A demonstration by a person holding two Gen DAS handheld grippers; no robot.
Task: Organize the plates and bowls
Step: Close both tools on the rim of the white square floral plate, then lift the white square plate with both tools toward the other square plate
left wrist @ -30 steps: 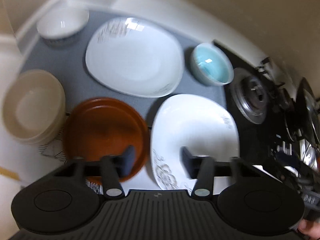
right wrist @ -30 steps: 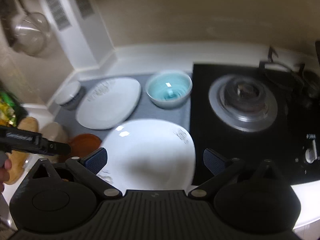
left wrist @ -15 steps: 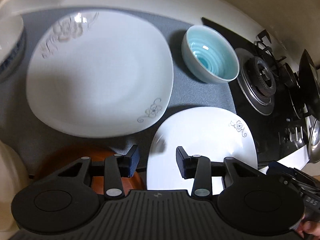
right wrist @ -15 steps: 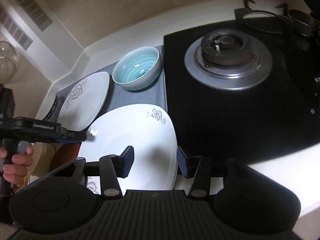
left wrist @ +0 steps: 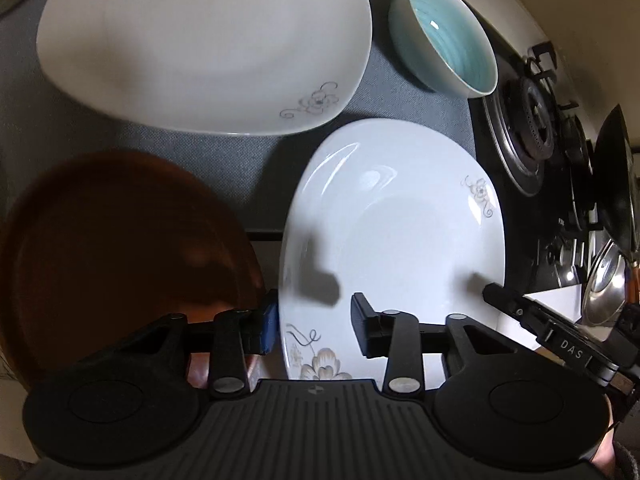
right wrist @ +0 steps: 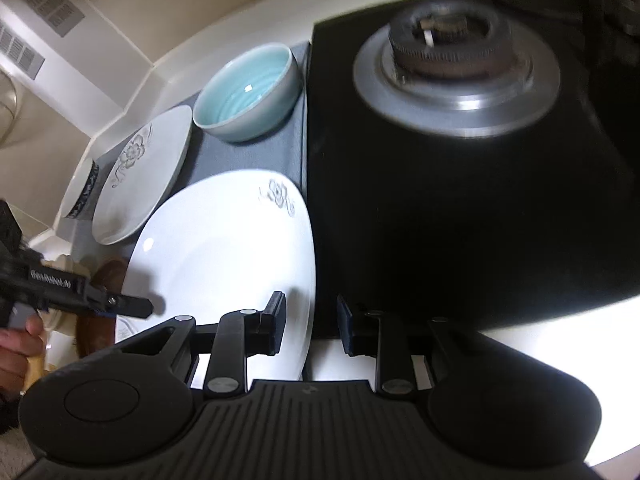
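You are holding the left gripper [left wrist: 313,325] over the near-left edge of the near white plate [left wrist: 400,224], its fingers spread apart and straddling the rim: one finger [left wrist: 267,328] is sitting outside the plate beside the brown plate [left wrist: 120,248], the other is sitting over the plate's inner face. I cannot tell whether either pad is touching the rim.

You are holding the right gripper [right wrist: 311,326] at the same plate's [right wrist: 224,264] opposite edge, next to the black stovetop [right wrist: 460,208]. Its fingers are also parted, with the left finger [right wrist: 276,320] lying over the plate and the other one outside the rim, so nothing is being pinched.

The plate is lying on the gray mat [left wrist: 224,168] on the surface, partly overhanging the mat's near edge. The second white plate [left wrist: 208,44] is sitting farther back on the mat, and the teal bowl [left wrist: 448,36] is standing upright just beside it, close to the burner [right wrist: 456,72]. A blue-patterned white bowl [right wrist: 82,192] is showing at the far left in the right wrist view, just beyond the second white plate.
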